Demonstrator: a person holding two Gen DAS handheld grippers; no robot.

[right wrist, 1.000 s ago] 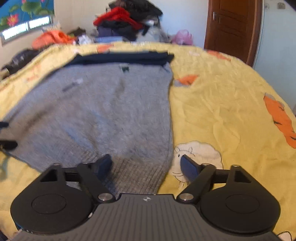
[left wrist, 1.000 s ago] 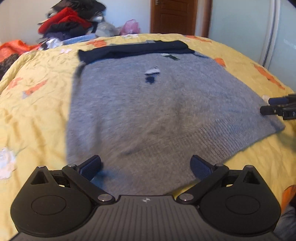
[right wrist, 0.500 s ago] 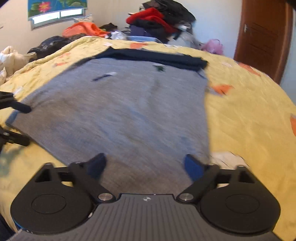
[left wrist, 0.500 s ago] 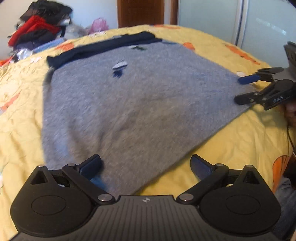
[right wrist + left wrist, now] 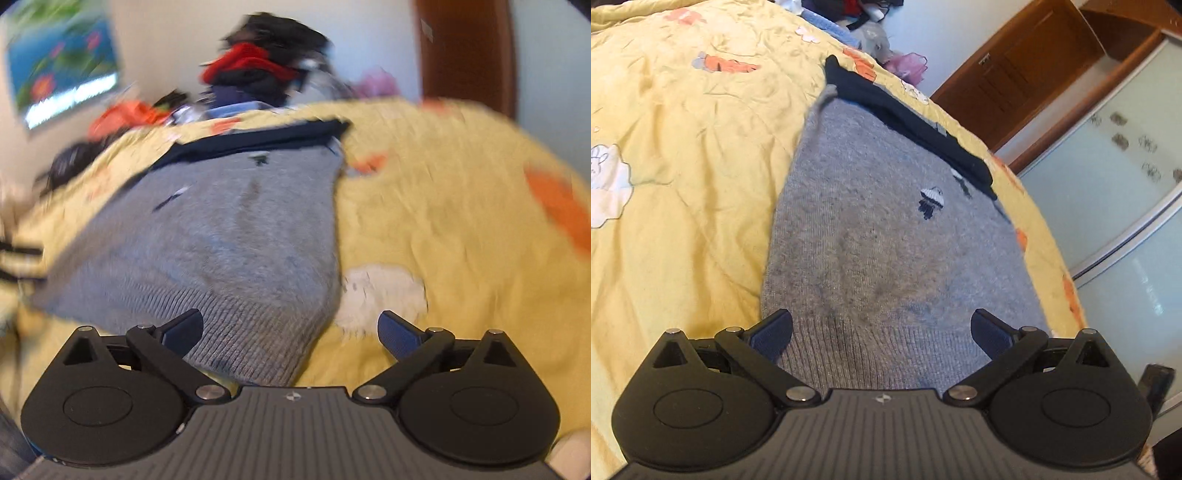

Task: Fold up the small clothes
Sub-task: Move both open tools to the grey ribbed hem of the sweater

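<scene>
Grey sweater (image 5: 886, 251) lies flat on the yellow bedspread (image 5: 683, 147). Left hand-held gripper (image 5: 882, 332) and right hand-held gripper (image 5: 290, 334) both gape wide and empty over the ribbed hem. Right view blurred; it probably straddles the corner. Pinch both hem corners evenly before lifting.

**Home bedroom**

Bed w/ yellow cartoon-print quilt (image 5: 683, 155) fills most of both views. Heap of loose clothes (image 5: 258, 77) past the bed's far edge. Brown wooden door (image 5: 1015, 85) + frosted sliding wardrobe panels (image 5: 1115, 177) by the bed's right edge, lotus picture (image 5: 62, 70) on wall.
</scene>
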